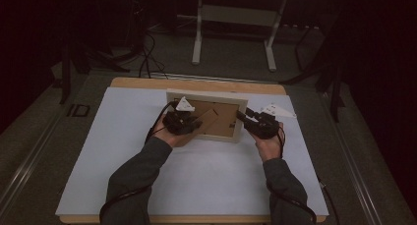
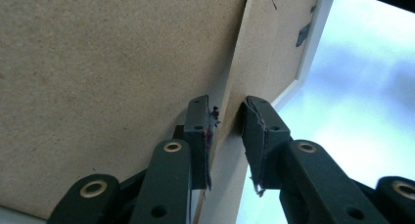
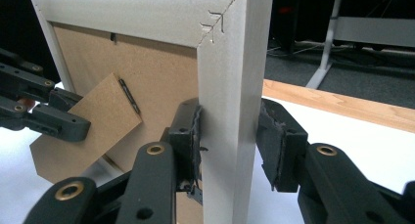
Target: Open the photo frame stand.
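Your right tool (image 3: 227,136) straddles the picture frame (image 1: 205,133) side rail, one jaw touching, the other just off, so not clamped. Left tool (image 2: 227,131) is open around the easel flap (image 3: 85,128). Frame is tipped up off the counter (image 1: 123,136); it could slip, or the flap hinge tear.

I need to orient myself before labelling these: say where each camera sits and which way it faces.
High view: above the person's side, looking forward and down at the table; forearms, both grippers.
Left gripper view: on the left gripper, facing the picture frame's back; jaws straddle its stand.
Right gripper view: on the right gripper, jaws around the frame's edge.
All share the frame.
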A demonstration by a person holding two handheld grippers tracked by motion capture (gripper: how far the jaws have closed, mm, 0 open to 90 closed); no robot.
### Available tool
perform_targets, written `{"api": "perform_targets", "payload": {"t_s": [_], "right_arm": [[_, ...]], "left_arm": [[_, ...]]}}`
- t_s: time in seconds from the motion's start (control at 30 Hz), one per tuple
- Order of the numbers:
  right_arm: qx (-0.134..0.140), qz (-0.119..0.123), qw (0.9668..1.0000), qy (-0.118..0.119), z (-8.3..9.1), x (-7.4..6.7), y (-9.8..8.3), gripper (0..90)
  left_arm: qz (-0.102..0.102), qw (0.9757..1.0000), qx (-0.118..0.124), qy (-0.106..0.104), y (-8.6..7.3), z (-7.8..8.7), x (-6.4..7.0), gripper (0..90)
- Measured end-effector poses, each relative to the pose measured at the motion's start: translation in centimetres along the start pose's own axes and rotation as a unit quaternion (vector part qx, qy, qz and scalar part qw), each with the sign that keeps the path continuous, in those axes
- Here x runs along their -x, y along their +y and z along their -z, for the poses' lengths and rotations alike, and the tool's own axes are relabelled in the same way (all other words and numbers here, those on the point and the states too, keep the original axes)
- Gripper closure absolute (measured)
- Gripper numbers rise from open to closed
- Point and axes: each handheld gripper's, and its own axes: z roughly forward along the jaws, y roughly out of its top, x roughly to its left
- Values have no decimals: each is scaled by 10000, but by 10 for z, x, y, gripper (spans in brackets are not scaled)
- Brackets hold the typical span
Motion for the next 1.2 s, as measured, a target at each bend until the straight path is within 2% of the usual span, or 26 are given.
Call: {"api": "perform_targets", "payload": {"t_s": [0.1, 0.17, 0.27, 0.5, 0.87, 0.93, 1.07, 1.2], "right_arm": [[-5, -1, 10000, 0, 0, 0, 0, 611], [-52, -6, 10000, 22, 1, 1, -2, 604], [-67, 13, 10000, 44, 2, 1, -2, 604], [-130, 47, 9999, 35, 0, 2, 0, 602], [-157, 317, 9994, -53, 0, -1, 2, 595], [-154, 367, 9991, -126, 1, -3, 4, 597], [-34, 306, 9995, -112, 4, -2, 7, 617], [-21, 282, 9996, -94, 5, -2, 6, 617]], "left_arm": [[46, 10000, 58, -9, -2, 0, 2, 741], [150, 9998, 142, -71, -5, 0, 3, 751], [174, 9997, 147, -85, -5, 1, 3, 752], [178, 9997, 150, -101, -5, 2, 5, 760], [129, 9997, 137, -123, -6, 4, 9, 777], [101, 9998, 118, -104, -6, 4, 11, 786], [33, 9999, 7, -110, -9, 0, 13, 814], [73, 9999, 48, -140, -10, 0, 14, 815]]}}
